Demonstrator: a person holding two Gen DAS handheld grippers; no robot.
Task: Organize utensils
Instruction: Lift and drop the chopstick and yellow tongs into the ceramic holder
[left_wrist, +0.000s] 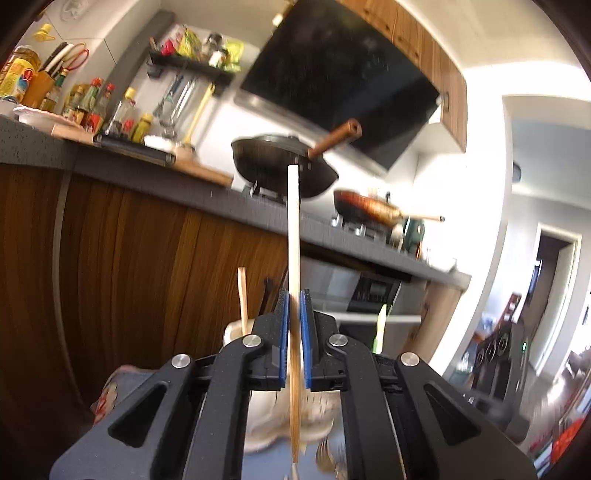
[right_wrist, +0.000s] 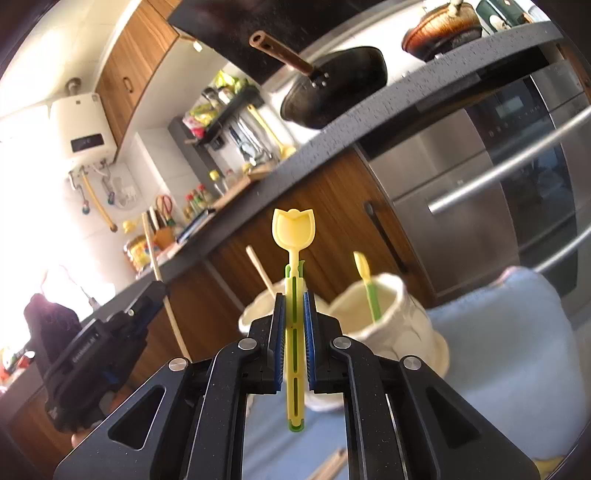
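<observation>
Left wrist view: left tool (left_wrist: 294, 295) clamped on a wooden chopstick (left_wrist: 293, 236); right tool (right_wrist: 294, 295) clamped on a yellow tulip-shaped spoon (right_wrist: 294, 230).

Both utensils stand upright between blue pads (left_wrist: 283, 325). Beyond the right tool sit two cream ceramic holders: the near right holder (right_wrist: 391, 314) contains a yellow-green utensil (right_wrist: 367, 284), the left holder (right_wrist: 255, 314) a wooden stick (right_wrist: 261, 271). A black wok (left_wrist: 280, 162) rests on the far kitchen desk (left_wrist: 147, 177).

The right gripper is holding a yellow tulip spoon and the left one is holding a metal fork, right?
Not quite. The left hand-held gripper holds a wooden chopstick, not a metal fork, as the left wrist view shows. The right hand-held gripper does hold the yellow tulip spoon.
</observation>
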